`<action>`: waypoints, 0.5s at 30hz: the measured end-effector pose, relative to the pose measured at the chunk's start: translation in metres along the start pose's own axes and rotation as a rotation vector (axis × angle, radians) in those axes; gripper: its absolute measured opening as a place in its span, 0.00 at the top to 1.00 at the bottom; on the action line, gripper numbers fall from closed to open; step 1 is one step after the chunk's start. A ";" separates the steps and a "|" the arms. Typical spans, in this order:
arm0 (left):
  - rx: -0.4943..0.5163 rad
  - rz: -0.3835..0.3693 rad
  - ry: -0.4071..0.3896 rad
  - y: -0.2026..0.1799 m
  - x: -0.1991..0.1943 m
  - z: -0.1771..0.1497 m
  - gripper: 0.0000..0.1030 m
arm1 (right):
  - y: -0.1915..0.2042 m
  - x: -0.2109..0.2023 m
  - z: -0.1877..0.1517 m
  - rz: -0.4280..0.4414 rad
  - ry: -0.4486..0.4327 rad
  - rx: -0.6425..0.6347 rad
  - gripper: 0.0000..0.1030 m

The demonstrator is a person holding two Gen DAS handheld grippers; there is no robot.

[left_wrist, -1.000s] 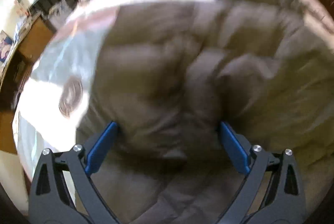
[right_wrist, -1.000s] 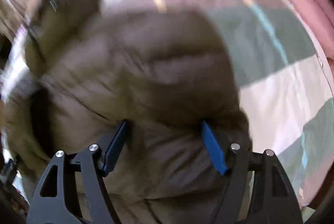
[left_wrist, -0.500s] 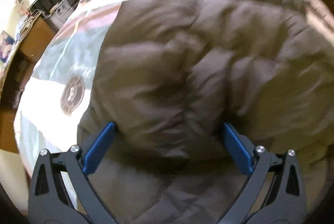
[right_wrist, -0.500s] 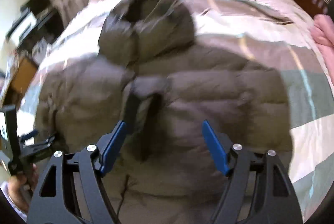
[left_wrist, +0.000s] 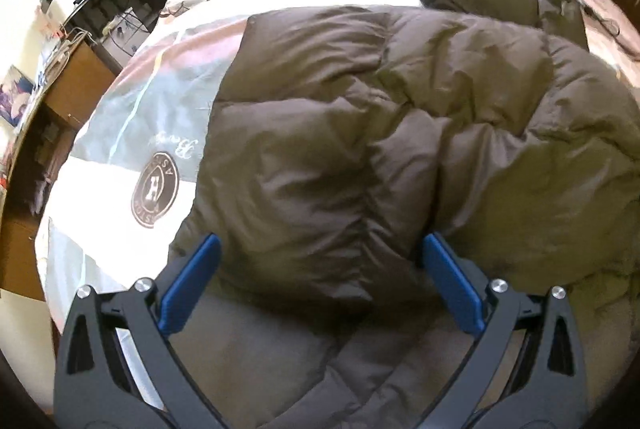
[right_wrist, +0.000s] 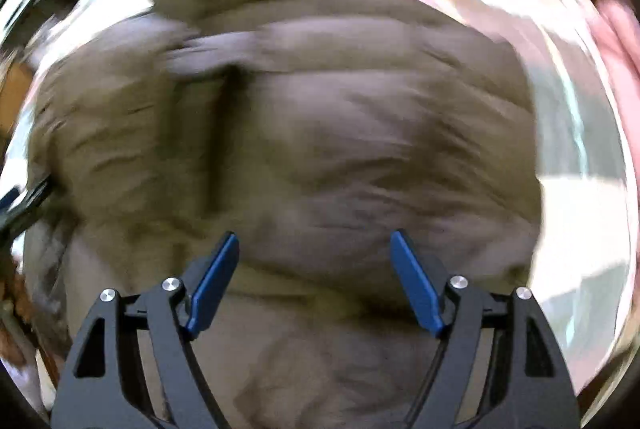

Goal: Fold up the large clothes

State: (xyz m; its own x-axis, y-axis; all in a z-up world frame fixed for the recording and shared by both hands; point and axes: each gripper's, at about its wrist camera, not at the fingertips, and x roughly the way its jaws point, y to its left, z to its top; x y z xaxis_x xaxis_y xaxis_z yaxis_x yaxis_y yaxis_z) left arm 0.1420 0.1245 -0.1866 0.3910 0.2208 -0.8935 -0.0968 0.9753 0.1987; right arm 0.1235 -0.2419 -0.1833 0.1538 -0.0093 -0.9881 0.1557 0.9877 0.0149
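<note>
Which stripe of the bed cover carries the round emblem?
The white stripe, beside the jacket, carries most of the round emblem. The pale green stripe above has cursive lettering; the pink stripe is plain.

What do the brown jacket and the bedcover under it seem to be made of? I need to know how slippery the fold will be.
The jacket looks like thin woven synthetic shell over puffy fill: stitched quilted baffles, fine crinkles, a faint sheen. The bedcover looks like smooth matte woven cloth, perhaps cotton: flat, printed colour blocks and a round emblem.
</note>
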 end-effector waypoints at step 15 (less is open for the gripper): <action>-0.090 -0.049 0.082 0.029 0.001 -0.010 0.02 | 0.030 -0.045 -0.006 0.194 -0.200 -0.053 0.15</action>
State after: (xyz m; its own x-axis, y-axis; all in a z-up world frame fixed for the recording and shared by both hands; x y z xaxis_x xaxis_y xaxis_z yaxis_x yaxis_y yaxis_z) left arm 0.1307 0.1534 -0.1858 0.3214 0.1674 -0.9320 -0.1622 0.9794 0.1200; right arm 0.1155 -0.2107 -0.1398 0.3664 0.1555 -0.9174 0.0537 0.9808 0.1877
